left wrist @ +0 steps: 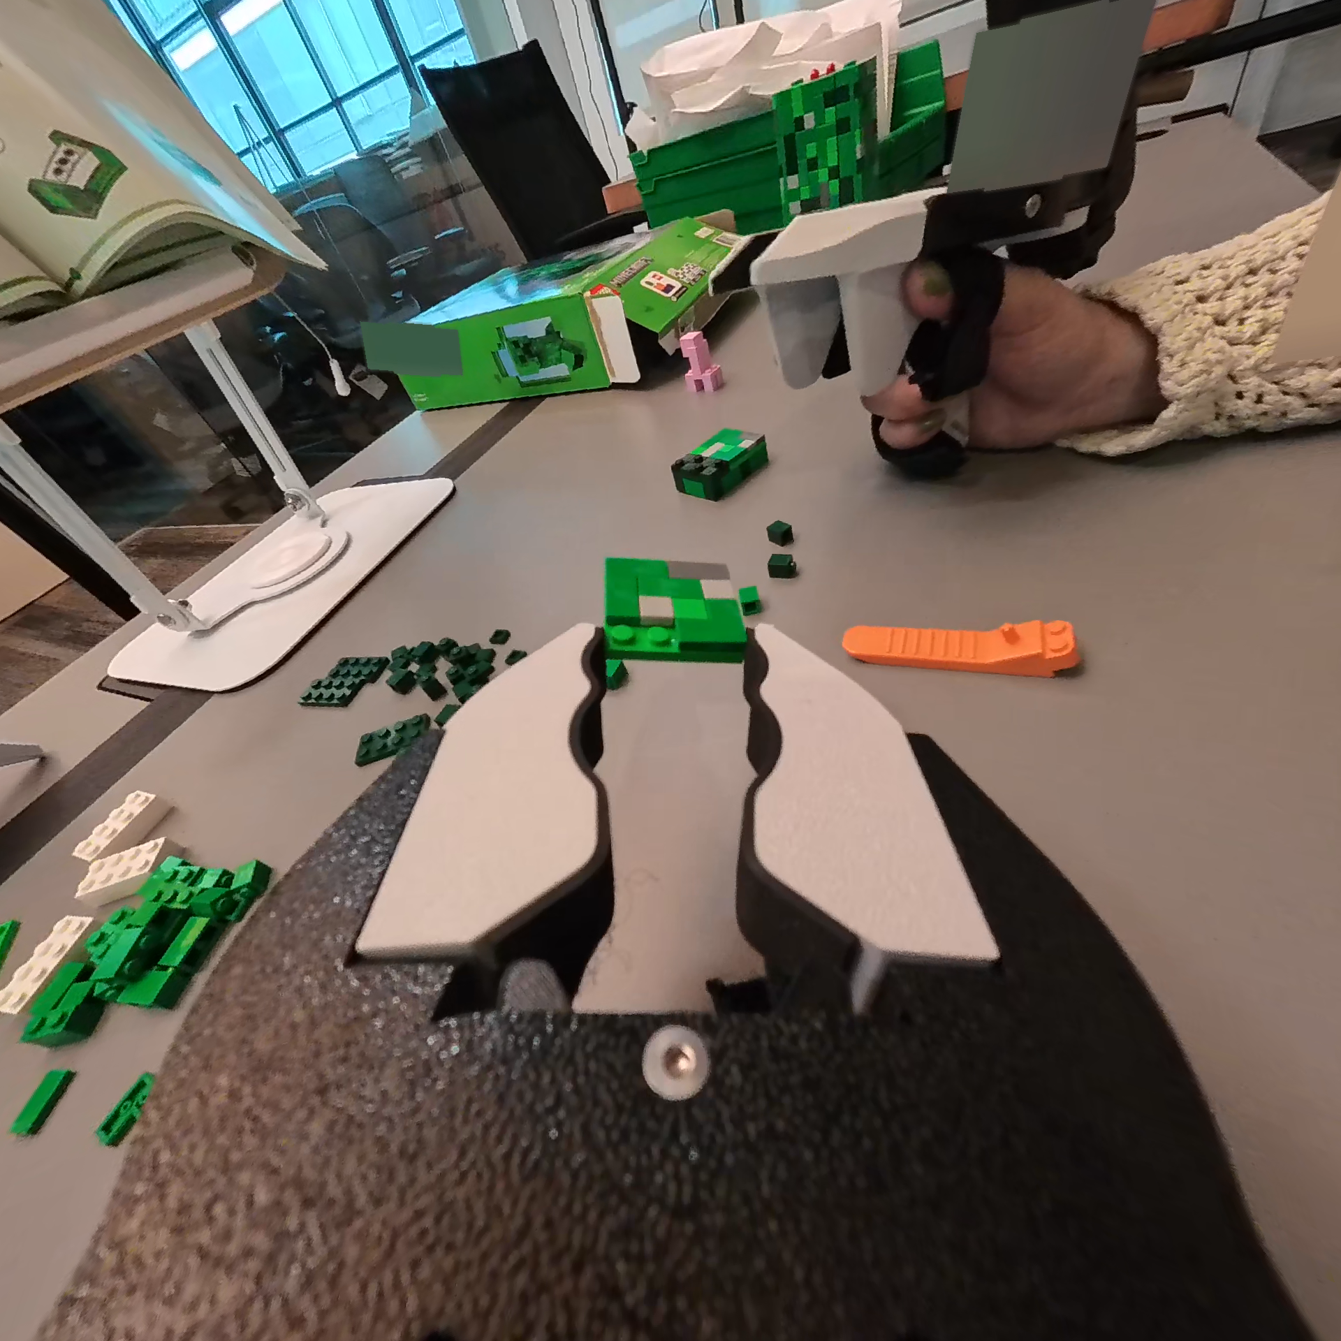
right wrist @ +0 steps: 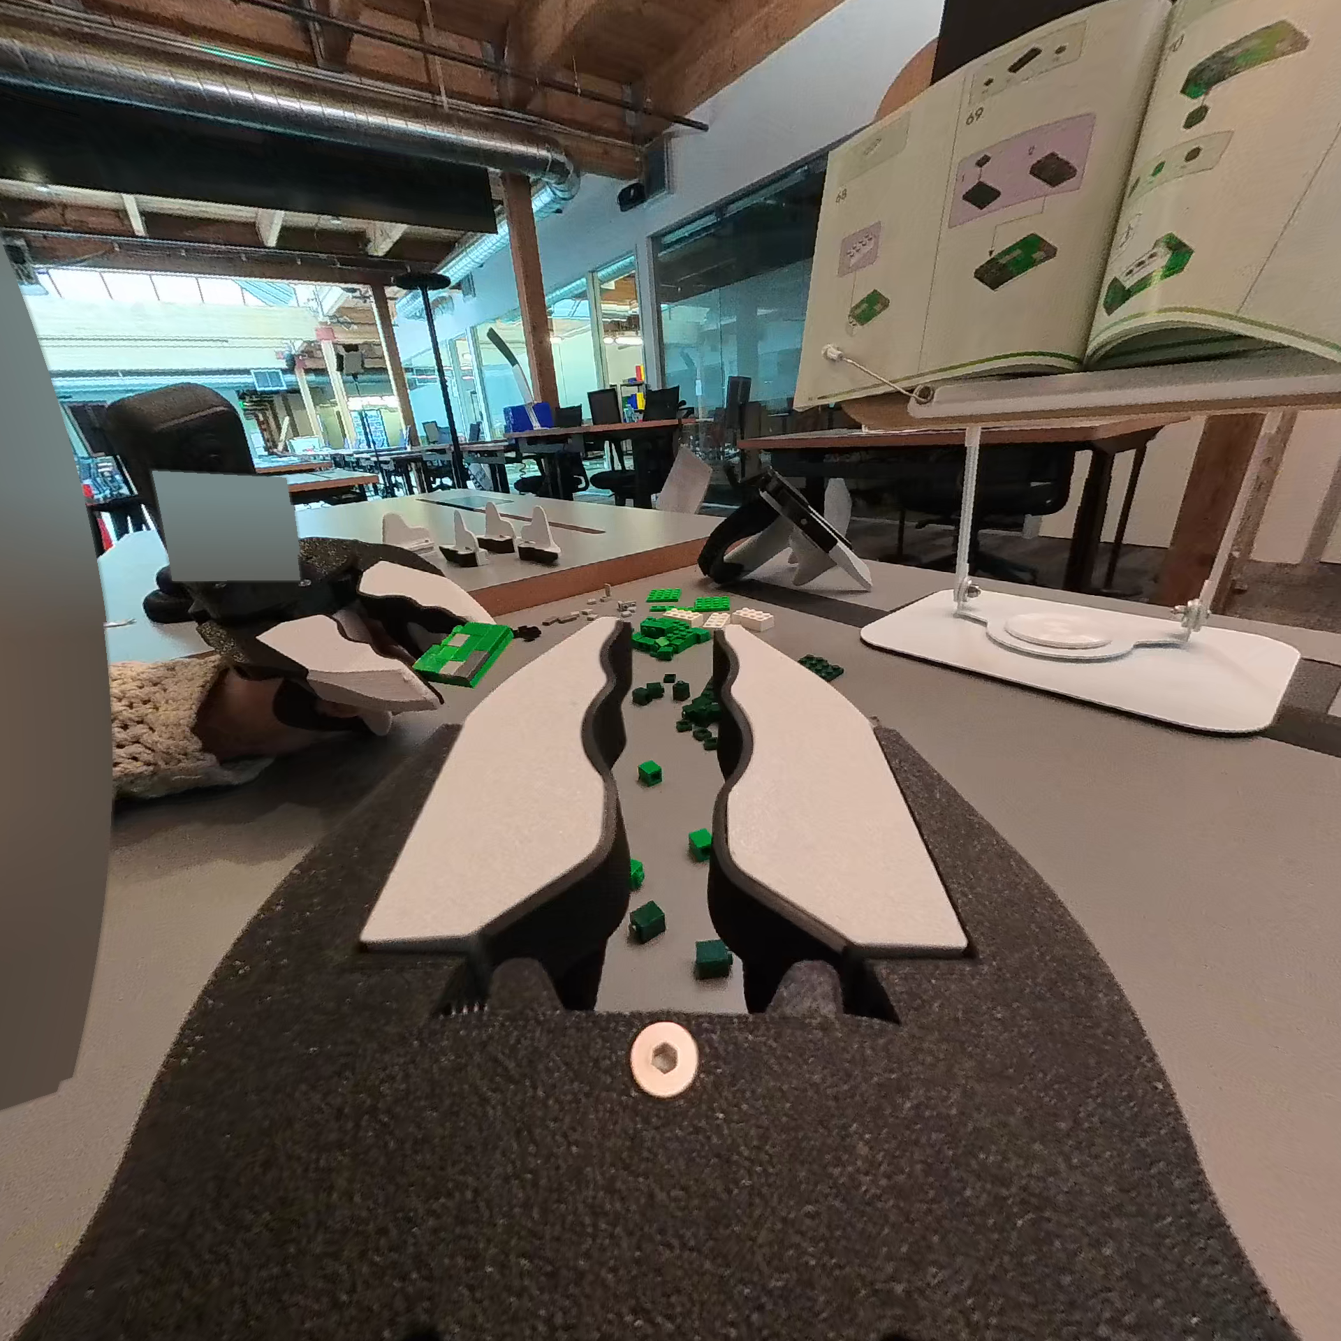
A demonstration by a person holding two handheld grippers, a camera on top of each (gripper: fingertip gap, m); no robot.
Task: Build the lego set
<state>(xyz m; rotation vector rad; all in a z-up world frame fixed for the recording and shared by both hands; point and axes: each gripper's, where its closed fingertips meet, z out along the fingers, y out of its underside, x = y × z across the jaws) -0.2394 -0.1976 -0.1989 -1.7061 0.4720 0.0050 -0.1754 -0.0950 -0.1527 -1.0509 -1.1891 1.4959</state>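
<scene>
A flat green plate assembly (left wrist: 675, 613), patched with grey and paler green tiles and showing two bare studs at its near left corner, sits mid-frame in the left wrist view. Above it lies a smaller dark green and black block (left wrist: 718, 464). Loose dark green pieces (left wrist: 435, 664) scatter at centre left; bright green bricks (left wrist: 156, 936) and white bricks (left wrist: 123, 845) heap at lower left. The finished pixelated green figure (left wrist: 823, 141) stands upright at upper right.
</scene>
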